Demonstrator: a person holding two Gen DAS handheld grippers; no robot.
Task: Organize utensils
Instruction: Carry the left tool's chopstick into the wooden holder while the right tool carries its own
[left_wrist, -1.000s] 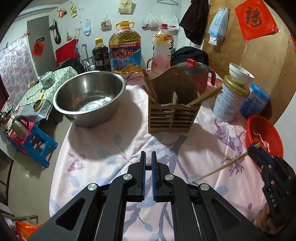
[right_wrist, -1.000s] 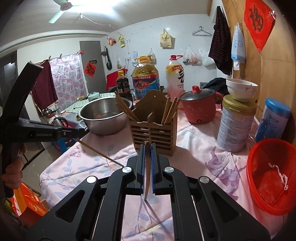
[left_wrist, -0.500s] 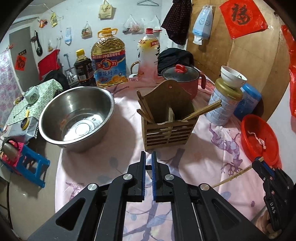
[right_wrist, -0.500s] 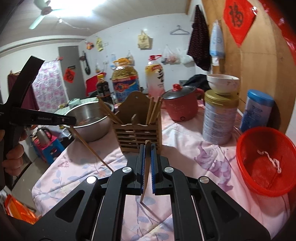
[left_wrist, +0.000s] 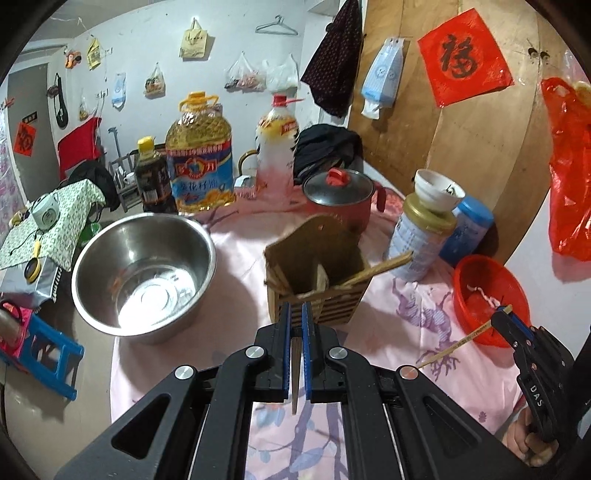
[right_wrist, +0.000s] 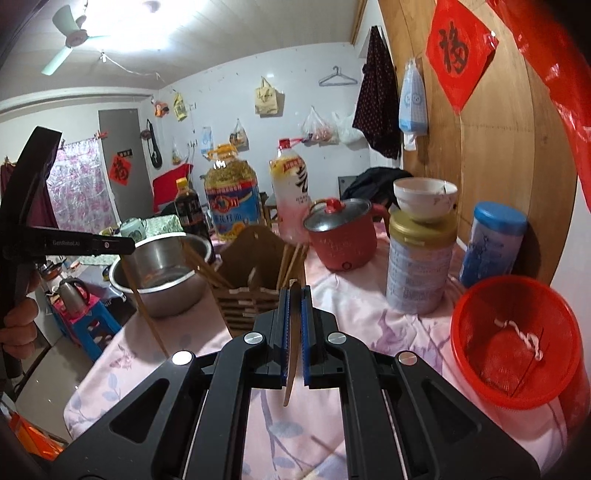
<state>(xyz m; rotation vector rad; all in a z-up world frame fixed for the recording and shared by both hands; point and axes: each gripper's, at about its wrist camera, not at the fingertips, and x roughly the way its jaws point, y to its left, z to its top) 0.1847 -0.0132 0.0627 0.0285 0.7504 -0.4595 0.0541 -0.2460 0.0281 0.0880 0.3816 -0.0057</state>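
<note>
A wooden slatted utensil holder (left_wrist: 317, 284) with several chopsticks in it stands mid-table; it also shows in the right wrist view (right_wrist: 255, 280). My left gripper (left_wrist: 295, 321) is shut on a chopstick (left_wrist: 294, 373), raised just before the holder; the same chopstick (right_wrist: 146, 310) hangs down from it in the right wrist view. My right gripper (right_wrist: 294, 310) is shut on another chopstick (right_wrist: 291, 354), which slants down from its fingers (left_wrist: 506, 319) at the table's right.
A steel bowl (left_wrist: 144, 269) sits left of the holder. Behind stand an oil jug (left_wrist: 199, 155), bottles and a red pot (left_wrist: 338, 195). A tin with a bowl on it (left_wrist: 424, 229), a blue canister (right_wrist: 491, 240) and a red basket (right_wrist: 517, 339) stand right.
Both grippers have risen and moved toward the holder, each keeping its chopstick. The left gripper now looks down on the holder from closer.
</note>
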